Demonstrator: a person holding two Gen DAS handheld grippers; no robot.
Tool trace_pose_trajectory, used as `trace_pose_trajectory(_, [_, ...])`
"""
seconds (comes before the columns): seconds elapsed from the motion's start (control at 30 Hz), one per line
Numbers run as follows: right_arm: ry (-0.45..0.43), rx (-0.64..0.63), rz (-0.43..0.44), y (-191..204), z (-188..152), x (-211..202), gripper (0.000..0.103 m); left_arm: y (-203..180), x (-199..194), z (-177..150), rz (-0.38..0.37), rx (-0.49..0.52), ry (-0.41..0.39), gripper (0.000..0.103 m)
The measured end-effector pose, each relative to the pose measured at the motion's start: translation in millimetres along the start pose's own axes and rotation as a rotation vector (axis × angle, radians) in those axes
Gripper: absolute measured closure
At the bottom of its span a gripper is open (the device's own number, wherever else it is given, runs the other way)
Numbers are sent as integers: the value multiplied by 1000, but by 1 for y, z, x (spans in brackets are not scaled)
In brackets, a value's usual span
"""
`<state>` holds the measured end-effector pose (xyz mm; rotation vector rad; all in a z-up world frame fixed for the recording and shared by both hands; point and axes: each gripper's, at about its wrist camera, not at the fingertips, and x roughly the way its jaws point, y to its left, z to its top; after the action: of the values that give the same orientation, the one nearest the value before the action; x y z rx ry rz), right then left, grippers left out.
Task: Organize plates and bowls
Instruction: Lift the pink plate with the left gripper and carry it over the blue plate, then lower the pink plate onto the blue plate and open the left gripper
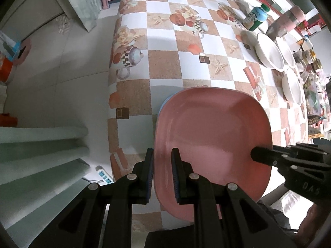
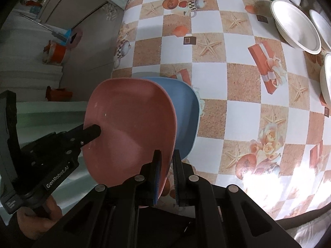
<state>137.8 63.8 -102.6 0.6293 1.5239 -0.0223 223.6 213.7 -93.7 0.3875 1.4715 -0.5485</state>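
A pink square plate (image 1: 213,136) is held tilted over a blue plate (image 2: 186,113) at the table's near edge; only a blue sliver (image 1: 163,103) shows in the left wrist view. My left gripper (image 1: 163,169) is shut on the pink plate's left rim. My right gripper (image 2: 166,171) is shut on the pink plate's (image 2: 130,132) right rim. Each gripper also shows in the other's view: the right one (image 1: 289,161), the left one (image 2: 62,142). Three white bowls (image 1: 269,51) (image 2: 295,29) stand at the table's far right.
The table (image 1: 165,41) has a checkered patterned cloth. A green and blue canister (image 1: 256,18) stands behind the bowls, with clutter beyond. The table's left edge drops to the tiled floor (image 1: 62,72), where a power strip (image 1: 104,175) lies.
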Motion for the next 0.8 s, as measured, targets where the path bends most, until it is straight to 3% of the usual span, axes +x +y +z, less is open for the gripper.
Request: trace_pose_trajectory(0.8, [20, 7, -75, 4, 16, 13, 90, 2, 6, 14, 19, 4, -2, 84])
